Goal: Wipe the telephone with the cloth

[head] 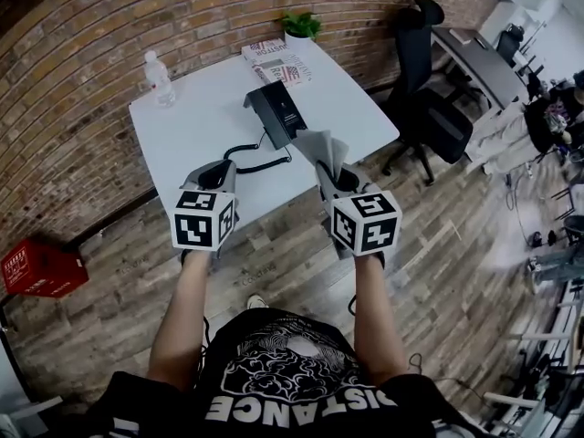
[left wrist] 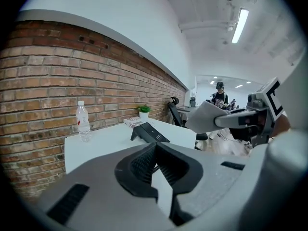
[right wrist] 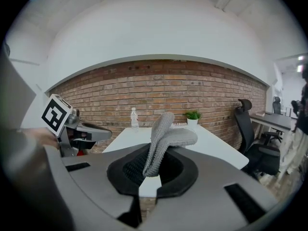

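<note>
— Right gripper [head: 330,168]?
— Jaws clamped on the grey cloth [head: 324,144], just beside the telephone [head: 278,112], which sat on the white table [head: 196,130].
— Left gripper [head: 219,170]?
— Jaws together, empty, near the telephone.

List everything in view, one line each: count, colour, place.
table: one, white, against the brick wall
telephone: one, black, mid-table
phone cord: one, black, on the table by the telephone
water bottle: one, clear, table's far left
potted plant: one, green, table's far edge
magazines: small stack, red-white, beside the plant
office chair: one, black, right of table
crate: one, red, floor at left
cloth: one, grey, held near the telephone
left gripper: one, grey, jaws shut, empty
right gripper: one, grey, jaws shut on cloth
</note>
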`<state>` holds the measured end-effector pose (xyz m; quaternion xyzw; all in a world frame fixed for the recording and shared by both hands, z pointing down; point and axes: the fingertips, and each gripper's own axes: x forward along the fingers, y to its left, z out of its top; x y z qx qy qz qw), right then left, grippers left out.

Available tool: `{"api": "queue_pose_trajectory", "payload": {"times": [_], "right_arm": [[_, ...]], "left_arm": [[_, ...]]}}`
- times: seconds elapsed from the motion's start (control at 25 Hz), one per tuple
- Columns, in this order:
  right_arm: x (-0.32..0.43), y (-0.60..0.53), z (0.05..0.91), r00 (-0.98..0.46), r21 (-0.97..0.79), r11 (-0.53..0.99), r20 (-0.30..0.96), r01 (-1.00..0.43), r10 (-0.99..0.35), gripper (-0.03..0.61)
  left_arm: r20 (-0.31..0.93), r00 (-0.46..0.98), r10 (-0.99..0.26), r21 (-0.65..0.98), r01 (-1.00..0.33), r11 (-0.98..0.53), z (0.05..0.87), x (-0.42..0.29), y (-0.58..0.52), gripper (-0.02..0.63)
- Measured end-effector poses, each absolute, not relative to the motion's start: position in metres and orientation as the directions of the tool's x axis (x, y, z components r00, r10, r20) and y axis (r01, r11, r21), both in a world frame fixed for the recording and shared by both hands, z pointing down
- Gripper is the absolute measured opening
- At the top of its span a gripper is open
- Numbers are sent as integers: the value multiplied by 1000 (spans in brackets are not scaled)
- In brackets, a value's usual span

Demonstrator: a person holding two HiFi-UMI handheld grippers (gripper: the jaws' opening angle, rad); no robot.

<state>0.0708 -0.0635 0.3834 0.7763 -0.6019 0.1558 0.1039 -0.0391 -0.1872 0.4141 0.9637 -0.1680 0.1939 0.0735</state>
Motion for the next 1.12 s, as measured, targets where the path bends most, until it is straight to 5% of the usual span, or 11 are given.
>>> {"api": "queue_pose_trajectory", "payload": {"times": [0.4,1.12], "right_arm": [[108,-111,404,157,-42,-185,372,-982,-915,12],[201,-233,416,-227,-82,212,389,-974,-893,12]], "left_arm": [[435,835,-336,64,-401,-914,435,-10,-220,5],[504,659,-558,83,-680,-729,451,65,-274,5]]}}
